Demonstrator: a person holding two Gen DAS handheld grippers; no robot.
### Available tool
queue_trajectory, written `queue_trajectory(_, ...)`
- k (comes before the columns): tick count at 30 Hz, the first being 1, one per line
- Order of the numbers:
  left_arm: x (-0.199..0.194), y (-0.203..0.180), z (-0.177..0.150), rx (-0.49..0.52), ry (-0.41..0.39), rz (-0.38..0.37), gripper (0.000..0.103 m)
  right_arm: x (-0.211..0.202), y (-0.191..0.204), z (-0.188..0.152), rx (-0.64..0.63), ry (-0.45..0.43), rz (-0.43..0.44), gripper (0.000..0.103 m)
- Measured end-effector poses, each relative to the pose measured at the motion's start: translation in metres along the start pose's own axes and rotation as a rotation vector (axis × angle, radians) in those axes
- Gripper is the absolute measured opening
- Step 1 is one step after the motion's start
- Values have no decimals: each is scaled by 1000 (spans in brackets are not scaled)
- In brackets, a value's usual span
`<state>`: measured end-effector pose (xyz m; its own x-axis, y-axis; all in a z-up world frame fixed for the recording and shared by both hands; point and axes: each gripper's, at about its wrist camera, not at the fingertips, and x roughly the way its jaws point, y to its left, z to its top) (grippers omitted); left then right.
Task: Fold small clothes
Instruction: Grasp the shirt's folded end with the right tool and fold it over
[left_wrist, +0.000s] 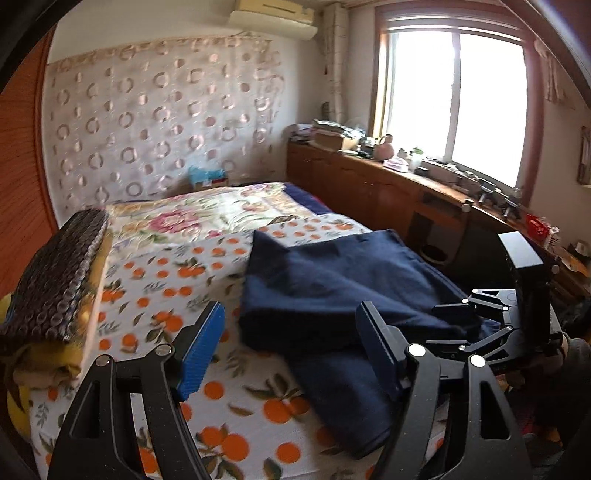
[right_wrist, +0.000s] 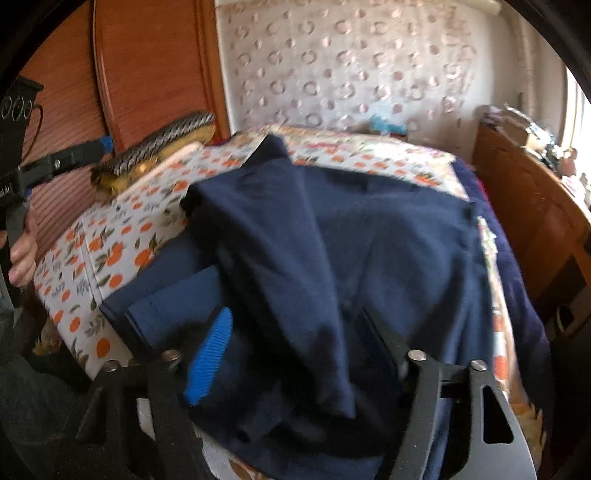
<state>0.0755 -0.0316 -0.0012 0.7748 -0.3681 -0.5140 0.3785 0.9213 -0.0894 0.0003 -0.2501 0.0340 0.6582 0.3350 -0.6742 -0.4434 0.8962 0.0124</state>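
Navy garment (right_wrist: 332, 258): near hem runs under the right gripper (right_wrist: 295, 354) and off the bottom edge; whether the pads touch cloth cannot be told, motion-blurred. Windowsill clutter (left_wrist: 424, 162) too small and blurred to identify. Window (left_wrist: 458, 99) overexposed, outside unreadable.

Navy garment (left_wrist: 332, 288) lies on a white sheet (left_wrist: 155, 288) printed with oranges; floral quilt (left_wrist: 207, 214) beyond; gripper pads (left_wrist: 201, 354) blue.

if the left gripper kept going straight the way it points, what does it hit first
Most likely the navy garment on the orange-print sheet. The left gripper stands open with the cloth's near edge just ahead, though depth is hard to judge.
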Motion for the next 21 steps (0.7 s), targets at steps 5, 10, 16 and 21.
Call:
queue_trajectory(5,4,10,-11,-9,18,35,74,15,-6,7,-31,38,-4,16)
queue_trajectory(10,6,12,-16,-18,19,35,74,-6,-9,19,-56,-46,-16,8)
queue_trajectory(16,3,14,-16,-21,7,32,74,-50,-17,37,-39,-174,-41,8)
queue_trajectory(21,0,13,-15,-19,-4,32,74,-67,-40,25,-25,-159,-105,8)
